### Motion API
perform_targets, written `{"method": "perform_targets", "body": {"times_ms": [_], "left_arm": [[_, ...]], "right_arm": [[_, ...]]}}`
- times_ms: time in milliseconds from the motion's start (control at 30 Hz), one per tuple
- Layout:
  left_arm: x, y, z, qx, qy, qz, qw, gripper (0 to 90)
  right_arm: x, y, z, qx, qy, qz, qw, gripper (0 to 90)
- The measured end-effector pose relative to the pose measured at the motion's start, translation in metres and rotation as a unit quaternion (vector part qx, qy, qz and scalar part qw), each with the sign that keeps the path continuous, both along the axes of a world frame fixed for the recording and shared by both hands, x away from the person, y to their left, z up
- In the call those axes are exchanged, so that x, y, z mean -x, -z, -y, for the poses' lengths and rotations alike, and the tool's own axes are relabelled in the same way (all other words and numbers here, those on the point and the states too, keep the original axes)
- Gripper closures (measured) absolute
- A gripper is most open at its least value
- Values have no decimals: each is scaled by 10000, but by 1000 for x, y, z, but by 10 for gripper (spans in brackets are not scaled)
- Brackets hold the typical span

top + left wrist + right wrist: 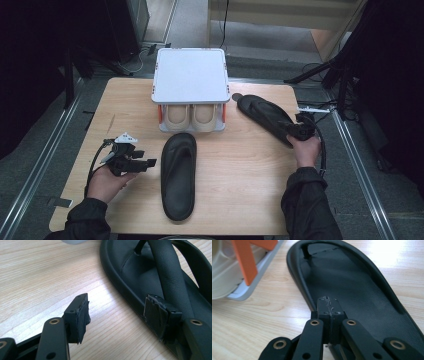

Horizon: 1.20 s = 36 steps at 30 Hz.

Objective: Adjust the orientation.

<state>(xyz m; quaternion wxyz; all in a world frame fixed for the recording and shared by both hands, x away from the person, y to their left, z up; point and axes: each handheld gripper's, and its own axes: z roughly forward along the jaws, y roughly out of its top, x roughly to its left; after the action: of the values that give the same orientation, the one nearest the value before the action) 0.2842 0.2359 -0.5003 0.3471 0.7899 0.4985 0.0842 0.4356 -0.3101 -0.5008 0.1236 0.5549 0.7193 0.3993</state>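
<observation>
Two black flip-flop sandals lie on the wooden table [240,165]. One sandal [179,175] lies lengthwise in the middle, toe end toward the far side. My left gripper [142,158] rests just left of it and is open. In the left gripper view, my left gripper [117,312] has one pad over the bare wood and the other over the sandal [150,272] beside its strap. The other sandal [265,116] lies slanted at the right. My right gripper [296,131] is at its near end, shut. In the right gripper view, my right gripper [329,303] has its pads pressed together above the rim of the sandal [352,282].
A white-lidded shoe rack [190,75] stands at the table's far middle with a pair of beige shoes [192,116] inside. Its orange bracket [244,262] is close to the left of the slanted sandal. Metal rails and cables run along the floor on both sides.
</observation>
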Motion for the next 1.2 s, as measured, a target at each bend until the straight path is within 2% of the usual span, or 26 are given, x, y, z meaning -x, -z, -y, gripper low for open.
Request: {"method": "perform_targets", "body": {"times_ms": [267,367,633,1200], "left_arm": [[4,1,-3,-53,-58,-15,10000,371],[5,1,-4,-52,-79,-5,10000,371],[5,-1,-5,-48,-116,109,9999,373],[4,0,-5,-48,-106,79,9999,372]], "right_arm": [[-11,9,2,93,134,-166,9997,900],[-13,12,-1,140,68,-245,9996,900],[-11,11,-8,270,-18,-253,9993,900],[-5,8,-30,449,-348,-296,9979,900]]}}
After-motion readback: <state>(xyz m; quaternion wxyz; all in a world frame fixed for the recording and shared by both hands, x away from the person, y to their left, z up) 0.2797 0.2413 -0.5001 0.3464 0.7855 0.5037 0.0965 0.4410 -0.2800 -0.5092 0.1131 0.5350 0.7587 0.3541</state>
